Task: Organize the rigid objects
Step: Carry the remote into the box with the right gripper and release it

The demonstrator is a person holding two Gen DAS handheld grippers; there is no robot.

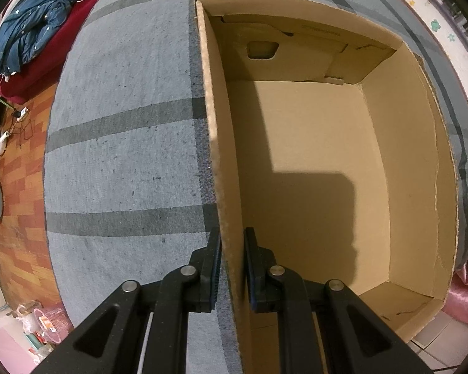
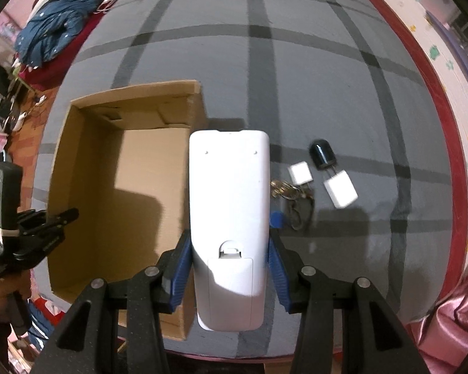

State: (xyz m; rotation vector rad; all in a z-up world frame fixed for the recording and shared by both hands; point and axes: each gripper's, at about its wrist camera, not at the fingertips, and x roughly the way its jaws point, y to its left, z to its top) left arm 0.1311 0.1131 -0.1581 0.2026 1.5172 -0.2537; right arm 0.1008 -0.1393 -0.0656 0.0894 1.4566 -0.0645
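Remote control (image 2: 229, 218), white and held back-side up, sits clamped between the blue pads of the right gripper (image 2: 229, 268), whose fingers are about half spread and pressing on its two long sides. It hangs above the bed (image 2: 327, 78), over the strip of checked grey cover just beside the right wall of the cardboard box (image 2: 87, 187). The step in hand looks like the carry toward the box; the next move calls for shifting the remote across that wall and lowering it onto the bare floor inside before the fingers let go.

The left gripper (image 1: 231, 268) has its fingers almost fully closed, pinching the box's left wall near the bed's front edge, which steadies the box.

The box is open-topped and holds nothing: only shadow falls on its bottom.

Still out on the cover, to the right of the remote toward the bed's right edge, lie two white chargers (image 2: 340, 188), a small black round thing (image 2: 321, 155), a bunch of keys (image 2: 280, 187) and a dark cord (image 2: 299, 215)
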